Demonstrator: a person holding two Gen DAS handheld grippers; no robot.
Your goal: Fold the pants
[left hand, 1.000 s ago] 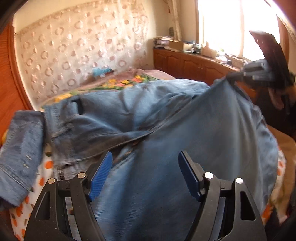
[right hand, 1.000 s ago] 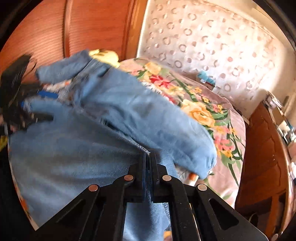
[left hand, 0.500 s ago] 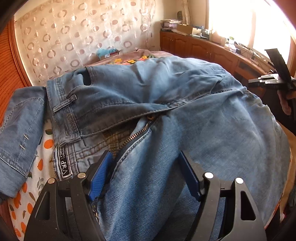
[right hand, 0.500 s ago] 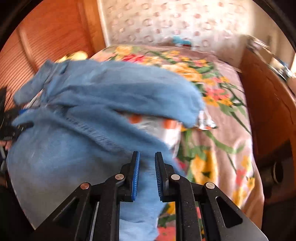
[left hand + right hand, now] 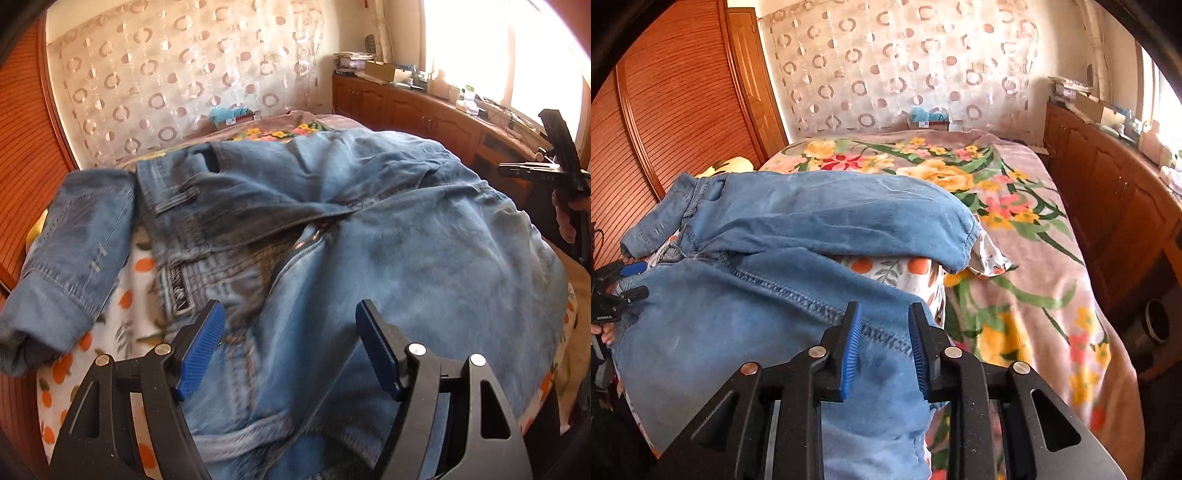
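Denim pants (image 5: pixel 369 236) lie spread across the bed (image 5: pixel 1034 236), one leg hem near the floral blanket's bare half. Left tool (image 5: pixel 290 349) wide apart over the waistband. Right tool (image 5: pixel 884 347) opening, pads off the fabric between them.

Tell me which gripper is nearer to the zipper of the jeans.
Left. The left gripper hangs just short of the zipper, fingers apart over the waistband. The right gripper, its fingers opening around a seam, is far off along the leg of the jeans.
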